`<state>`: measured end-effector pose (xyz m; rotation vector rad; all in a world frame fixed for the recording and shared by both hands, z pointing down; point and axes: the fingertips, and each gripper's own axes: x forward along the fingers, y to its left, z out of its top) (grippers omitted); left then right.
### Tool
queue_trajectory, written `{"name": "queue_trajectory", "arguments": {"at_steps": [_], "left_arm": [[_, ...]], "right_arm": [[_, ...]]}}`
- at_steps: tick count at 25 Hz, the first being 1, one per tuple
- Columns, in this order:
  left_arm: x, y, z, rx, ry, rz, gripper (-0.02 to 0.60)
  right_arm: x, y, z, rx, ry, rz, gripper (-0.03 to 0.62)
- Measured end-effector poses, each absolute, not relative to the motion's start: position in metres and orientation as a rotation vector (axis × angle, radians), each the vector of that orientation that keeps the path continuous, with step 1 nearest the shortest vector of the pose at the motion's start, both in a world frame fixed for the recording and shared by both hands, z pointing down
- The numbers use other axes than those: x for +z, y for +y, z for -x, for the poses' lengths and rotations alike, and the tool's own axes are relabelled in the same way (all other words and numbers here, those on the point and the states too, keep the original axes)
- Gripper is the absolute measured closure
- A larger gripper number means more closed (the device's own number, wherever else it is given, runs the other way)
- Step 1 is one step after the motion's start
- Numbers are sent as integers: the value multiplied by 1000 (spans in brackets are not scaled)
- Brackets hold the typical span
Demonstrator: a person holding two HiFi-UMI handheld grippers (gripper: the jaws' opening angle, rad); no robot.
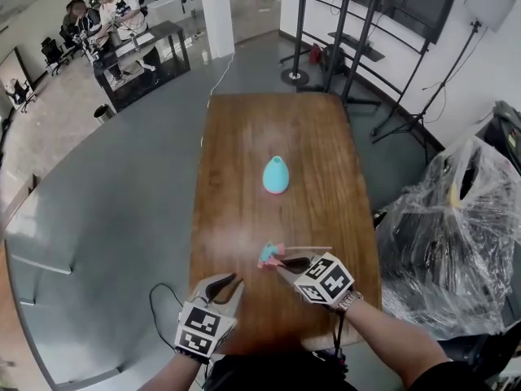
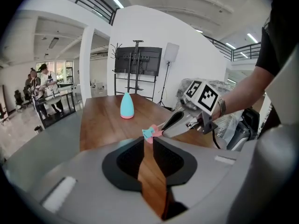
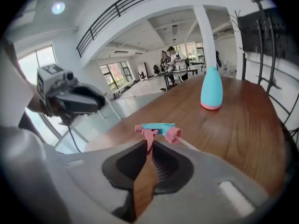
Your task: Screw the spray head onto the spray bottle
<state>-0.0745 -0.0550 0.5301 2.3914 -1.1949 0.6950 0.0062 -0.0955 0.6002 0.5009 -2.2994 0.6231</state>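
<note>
Gripping the pink trigger of a turquoise-and-pink plastic spray head (image 3: 156, 127), the right gripper (image 3: 148, 146) has its jaws closed on that thin lever, which hangs straight down between their tips. The spray head lies level, its long axis crosswise to the line from the person to the turquoise teardrop-shaped spray bottle with a pink base (image 1: 276, 175). In the head view its small pink nozzle points to the left of the bottle. The round pink screw collar and a pale thin dip tube trail off to the bottle's right. Whether the head touches the long brown wooden worktop (image 1: 277, 125) cannot be told.

The bottle stands upright, narrow neck pointing up, about mid-worktop. The spray head is well apart from it, on the person's side and almost in line with it.

The left gripper (image 1: 232, 282) is nearer the person than the bottle, further still than the spray head and to its left. Its jaws stand a narrow slit apart with nothing between them, only wood showing through the gap, and their tips point toward the bottle.
</note>
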Motion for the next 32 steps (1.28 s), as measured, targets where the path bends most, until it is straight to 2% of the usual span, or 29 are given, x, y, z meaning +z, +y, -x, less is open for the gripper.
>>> {"name": "queue_trajectory", "arguments": {"at_steps": [8, 16, 20, 23, 26, 32], "left_arm": [[527, -52, 69, 1054, -1070, -2722, 387], [512, -32, 25, 1267, -840, -3080, 364], [511, -25, 15, 1298, -773, -3141, 364], [501, -22, 11, 1266, -769, -3174, 396], [492, -19, 8, 1268, -757, -3211, 505], [490, -16, 6, 1350, -698, -3212, 512]], "right_arm": [[520, -59, -9, 1024, -2491, -160, 565], [469, -24, -19, 1278, -2520, 206, 565], [453, -9, -25, 1318, -2520, 347, 565], [443, 0, -25, 1345, -2522, 440, 565], [440, 1, -27, 1368, -2521, 464, 565], [447, -1, -32, 1411, -2493, 449, 562]]}}
